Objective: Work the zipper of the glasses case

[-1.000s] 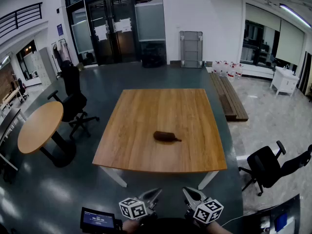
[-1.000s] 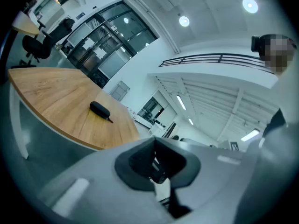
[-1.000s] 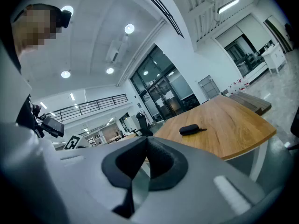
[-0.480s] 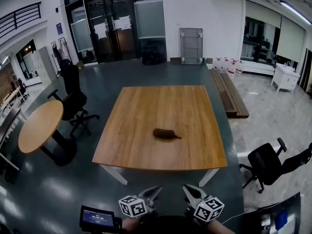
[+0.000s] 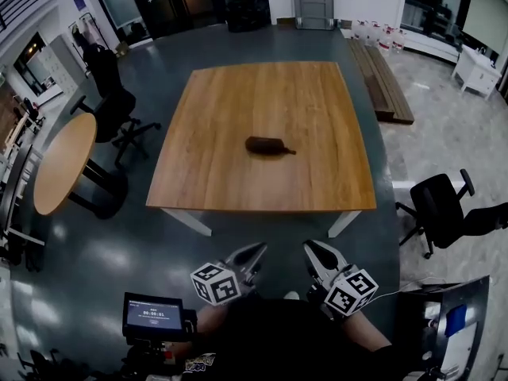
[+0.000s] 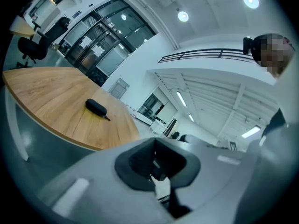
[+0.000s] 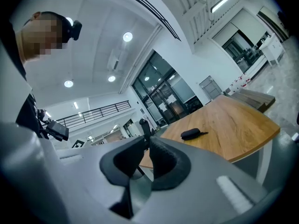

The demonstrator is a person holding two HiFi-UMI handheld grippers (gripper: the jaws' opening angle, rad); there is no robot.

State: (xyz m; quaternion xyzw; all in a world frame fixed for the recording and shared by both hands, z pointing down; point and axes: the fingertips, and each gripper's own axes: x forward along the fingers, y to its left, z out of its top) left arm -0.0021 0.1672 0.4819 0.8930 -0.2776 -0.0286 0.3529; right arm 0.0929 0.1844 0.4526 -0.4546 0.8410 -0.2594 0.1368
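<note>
our left gripper (image 6: 153, 143) has its jaws pressed together on nothing. our right gripper (image 7: 148, 141) has jaws that have just been opening to a thin slit, with nothing between them. we hold both low, well short of the wooden table (image 5: 230, 94). the dark glasses case (image 5: 266, 145) lies closed near its middle.

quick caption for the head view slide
Dark glasses case alone on the wooden table; short of its near edge, left gripper shut, right gripper empty, its jaws just opening a crack.
</note>
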